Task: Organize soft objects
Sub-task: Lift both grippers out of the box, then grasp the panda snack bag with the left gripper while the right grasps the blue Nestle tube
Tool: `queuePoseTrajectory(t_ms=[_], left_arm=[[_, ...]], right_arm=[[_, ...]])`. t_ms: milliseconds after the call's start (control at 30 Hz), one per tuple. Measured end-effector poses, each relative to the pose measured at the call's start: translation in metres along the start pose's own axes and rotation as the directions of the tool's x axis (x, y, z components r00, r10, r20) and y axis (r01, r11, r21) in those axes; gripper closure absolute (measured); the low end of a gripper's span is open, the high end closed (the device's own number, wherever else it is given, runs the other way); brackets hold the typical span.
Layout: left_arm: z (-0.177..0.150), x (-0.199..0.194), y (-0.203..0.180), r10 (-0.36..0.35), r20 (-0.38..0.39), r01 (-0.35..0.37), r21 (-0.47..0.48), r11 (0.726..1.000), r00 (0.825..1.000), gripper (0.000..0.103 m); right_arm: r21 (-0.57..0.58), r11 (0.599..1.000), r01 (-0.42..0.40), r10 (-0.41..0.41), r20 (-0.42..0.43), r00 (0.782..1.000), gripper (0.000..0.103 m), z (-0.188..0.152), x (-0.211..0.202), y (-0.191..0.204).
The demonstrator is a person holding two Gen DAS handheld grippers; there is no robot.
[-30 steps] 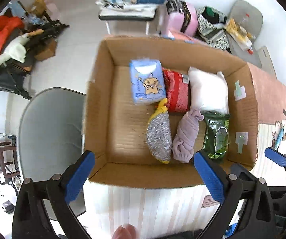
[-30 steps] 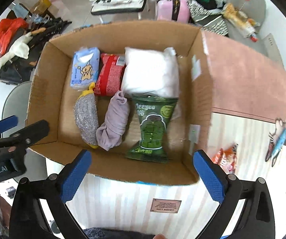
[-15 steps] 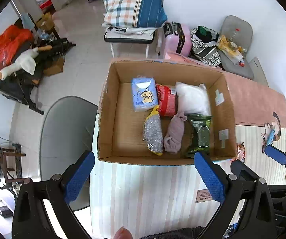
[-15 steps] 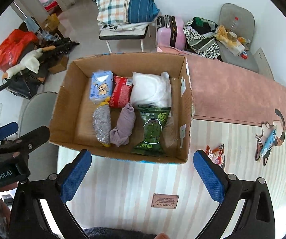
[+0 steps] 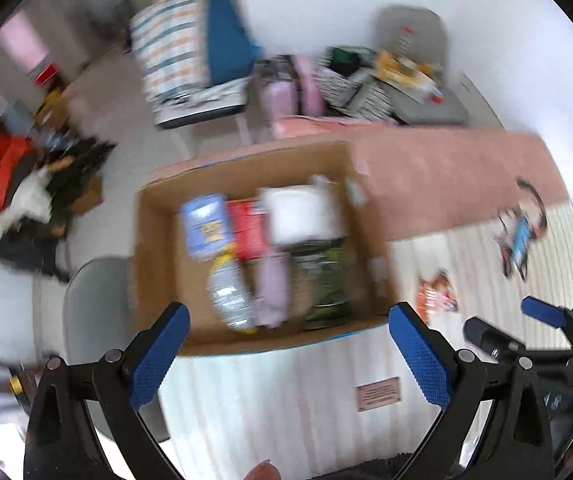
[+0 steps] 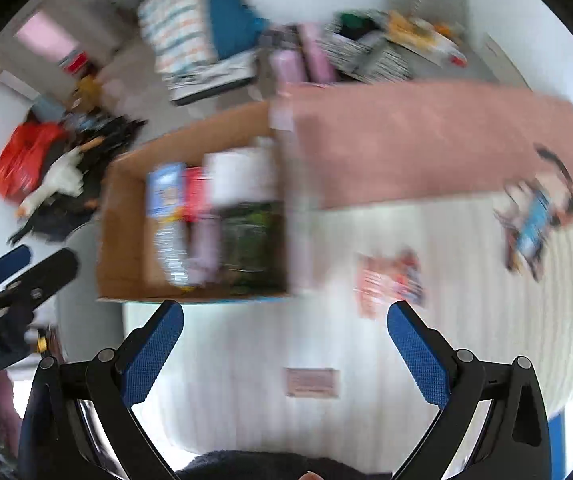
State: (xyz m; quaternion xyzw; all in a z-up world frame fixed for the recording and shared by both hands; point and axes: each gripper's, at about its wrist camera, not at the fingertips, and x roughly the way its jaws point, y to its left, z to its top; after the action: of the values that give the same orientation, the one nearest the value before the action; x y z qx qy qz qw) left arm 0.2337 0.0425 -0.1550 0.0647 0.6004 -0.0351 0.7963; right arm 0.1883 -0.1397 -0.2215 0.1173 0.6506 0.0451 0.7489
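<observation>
- Left tool [image 5: 284,338]: blue pads wide apart, nothing between them. It hung over the striped cloth [image 5: 286,400] on the bench, short of the box.
- Right tool [image 6: 285,334]: pads also wide apart, empty, over the same cloth.
- Orange snack packet [image 6: 390,280]: loose on the cloth, just right of the box and nearest the right tool. Judged the next item to go in.
- Cardboard box [image 5: 158,240]: held a silver scrubber [image 5: 230,300], lilac cloth roll [image 5: 272,292], green packet [image 5: 322,280], blue tissue pack [image 5: 206,224], red pack [image 5: 248,232] and white pillow bag [image 5: 298,216].
- Blue item [image 6: 534,228], farther right on the cloth: too blurred to identify.
- Progress judged: mostly packed; one, possibly two, items left.
</observation>
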Motion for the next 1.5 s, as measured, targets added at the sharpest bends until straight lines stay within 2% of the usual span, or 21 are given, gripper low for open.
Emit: queuePoseTrajectory(t_ms=[133,233,300,333,400,500,600,667,700,800,867,967,1000,1067,1100,1167,1233,1300,1400,1467,1500], left_arm=[[0.024,0.04,-0.086,0.015,-0.053,-0.002,0.238,0.971,0.998,0.001],[0.033,0.089,-0.152,0.031,-0.15,0.035,0.415,0.909,0.988,0.001],[0.032,0.123,-0.189,0.079,-0.201,0.038,0.518,0.855,0.976,0.001],[0.028,0.144,-0.21,0.109,-0.228,0.044,0.576,0.816,0.968,0.001],[0.02,0.174,-0.233,0.155,-0.275,0.058,0.635,0.771,0.949,0.001],[0.006,0.219,-0.26,0.233,-0.348,0.088,0.703,0.705,0.908,0.001],[-0.006,0.254,-0.274,0.296,-0.402,0.12,0.743,0.658,0.867,0.001],[-0.009,0.269,-0.277,0.316,-0.435,0.132,0.737,0.663,0.843,0.019],[-0.008,0.275,-0.275,0.32,-0.458,0.133,0.717,0.684,0.829,0.037],[0.006,0.279,-0.265,0.234,-0.542,0.164,0.586,0.793,0.807,0.058],[0.023,0.281,-0.245,0.141,-0.577,0.143,0.418,0.897,0.805,0.061],[0.04,0.284,-0.213,-0.03,-0.608,0.144,0.139,0.98,0.793,0.061],[0.042,0.287,-0.199,-0.103,-0.617,0.153,0.028,0.988,0.78,0.061],[0.042,0.292,-0.184,-0.183,-0.62,0.156,-0.098,0.983,0.763,0.061],[0.04,0.295,-0.179,-0.207,-0.62,0.158,-0.133,0.978,0.757,0.061],[0.038,0.295,-0.18,-0.206,-0.611,0.163,-0.127,0.979,0.764,0.06],[0.036,0.294,-0.178,-0.198,-0.616,0.167,-0.109,0.98,0.763,0.056],[0.032,0.294,-0.178,-0.222,-0.627,0.196,-0.112,0.974,0.746,0.051],[0.017,0.297,-0.188,-0.202,-0.636,0.199,-0.078,0.977,0.745,0.046],[0.01,0.3,-0.194,-0.21,-0.646,0.205,-0.084,0.975,0.734,0.046],[0.006,0.299,-0.196,-0.207,-0.634,0.203,-0.081,0.976,0.745,0.046]], right_arm=[[0.142,0.985,0.093,-0.085,-0.061,0.994,0.0,0.0,0.015,-0.095],[0.229,0.963,0.143,-0.117,-0.124,0.985,0.0,-0.003,0.032,-0.164],[0.284,0.945,0.162,-0.118,-0.164,0.979,0.0,-0.005,0.046,-0.209],[0.305,0.937,0.169,-0.117,-0.181,0.977,0.0,-0.007,0.052,-0.227],[0.338,0.925,0.176,-0.109,-0.206,0.972,0.0,-0.008,0.061,-0.257],[0.374,0.91,0.178,-0.094,-0.233,0.968,0.0,-0.005,0.075,-0.29],[0.393,0.904,0.17,-0.08,-0.236,0.969,0.0,0.005,0.084,-0.314],[0.4,0.902,0.165,-0.073,-0.234,0.97,0.0,0.018,0.089,-0.326],[0.401,0.902,0.161,-0.072,-0.229,0.971,0.0,0.025,0.091,-0.329],[0.411,0.9,0.147,-0.063,-0.21,0.976,0.0,0.052,0.101,-0.345],[0.42,0.896,0.146,-0.062,-0.207,0.976,0.0,0.073,0.112,-0.354],[0.422,0.89,0.171,-0.077,-0.23,0.97,0.012,0.103,0.136,-0.366],[0.425,0.887,0.179,-0.075,-0.248,0.966,0.016,0.111,0.145,-0.37],[0.417,0.888,0.194,-0.072,-0.29,0.954,0.039,0.122,0.161,-0.373],[0.403,0.89,0.212,-0.093,-0.295,0.951,0.039,0.126,0.162,-0.371],[0.352,0.908,0.226,-0.123,-0.291,0.949,0.063,0.132,0.161,-0.36],[0.304,0.928,0.216,-0.121,-0.303,0.945,0.07,0.129,0.162,-0.346],[0.244,0.946,0.213,-0.129,-0.32,0.939,0.078,0.121,0.163,-0.331],[0.164,0.967,0.193,-0.125,-0.354,0.927,0.08,0.101,0.166,-0.308],[0.126,0.975,0.185,-0.127,-0.367,0.921,0.08,0.089,0.165,-0.295],[0.112,0.976,0.187,-0.133,-0.37,0.919,0.08,0.085,0.165,-0.291]])
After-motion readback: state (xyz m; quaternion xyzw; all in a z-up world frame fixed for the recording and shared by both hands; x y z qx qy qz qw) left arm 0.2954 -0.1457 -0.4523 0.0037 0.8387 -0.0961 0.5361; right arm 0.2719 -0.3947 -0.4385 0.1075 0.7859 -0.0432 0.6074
